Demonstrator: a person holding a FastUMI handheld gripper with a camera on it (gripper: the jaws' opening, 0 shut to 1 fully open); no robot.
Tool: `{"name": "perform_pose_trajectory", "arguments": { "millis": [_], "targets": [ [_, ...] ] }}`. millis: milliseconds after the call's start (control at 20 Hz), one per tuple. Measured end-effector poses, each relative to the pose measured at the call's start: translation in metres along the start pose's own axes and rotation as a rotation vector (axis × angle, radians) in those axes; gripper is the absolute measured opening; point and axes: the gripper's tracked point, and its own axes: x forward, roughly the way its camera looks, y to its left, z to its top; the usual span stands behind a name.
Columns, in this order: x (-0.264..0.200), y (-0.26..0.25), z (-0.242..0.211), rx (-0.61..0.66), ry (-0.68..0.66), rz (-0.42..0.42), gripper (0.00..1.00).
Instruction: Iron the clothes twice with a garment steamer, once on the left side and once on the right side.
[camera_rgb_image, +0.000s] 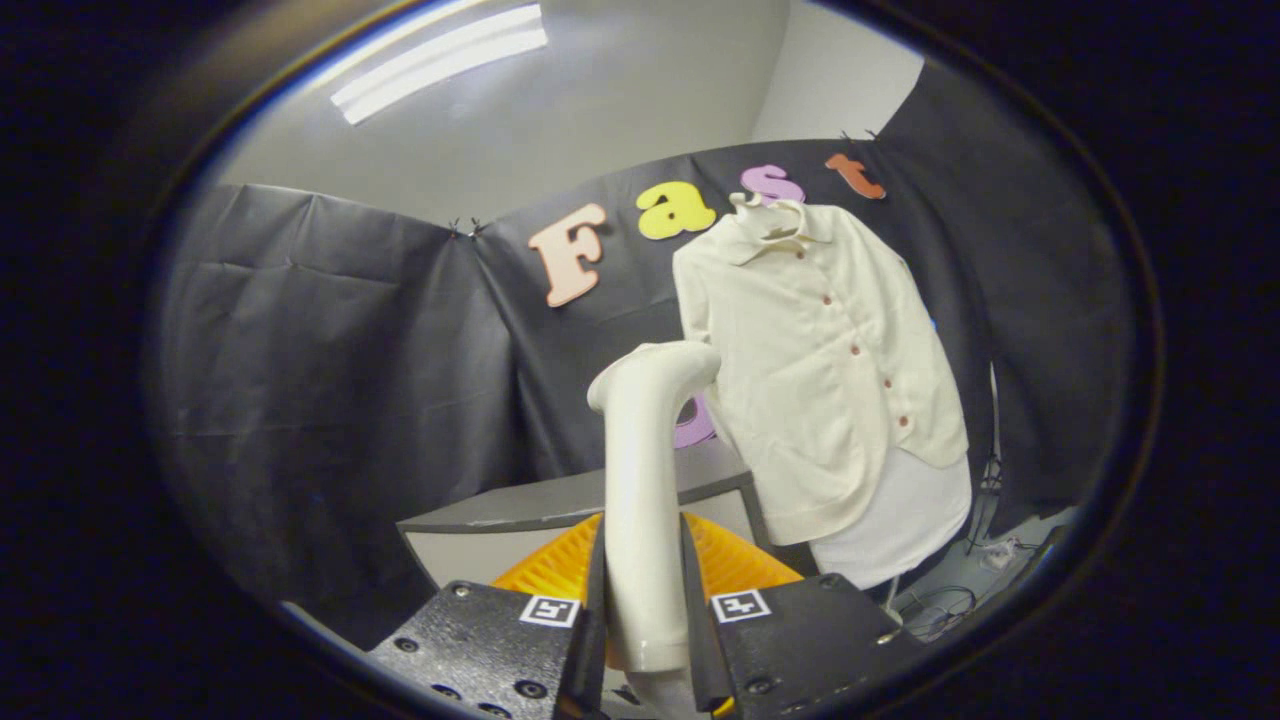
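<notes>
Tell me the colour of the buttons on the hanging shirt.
Reddish-brown buttons on the cream shirt, seen in the gripper view.

My gripper (645, 600) has matt black fingers (500, 640) with a grainy, speckled finish, and they press on both sides of the garment steamer (645, 480), a smooth, glossy cream plastic (light glints along its neck). The shirt (820, 370) beyond is soft, matt off-white cloth with small reddish buttons. Behind the fingers the orange part (730, 560) looks like ribbed plastic.
</notes>
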Motion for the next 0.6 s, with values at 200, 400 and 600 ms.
{"name": "perform_pose_trajectory", "arguments": {
  "millis": [200,400,600],
  "targets": [
    [-0.006,0.073,-0.005,0.034,0.037,0.082,0.34],
    [-0.016,0.115,0.017,-0.062,-0.033,0.123,0.34],
    [-0.028,0.126,0.015,-0.076,-0.038,0.128,0.33]
  ]
}}
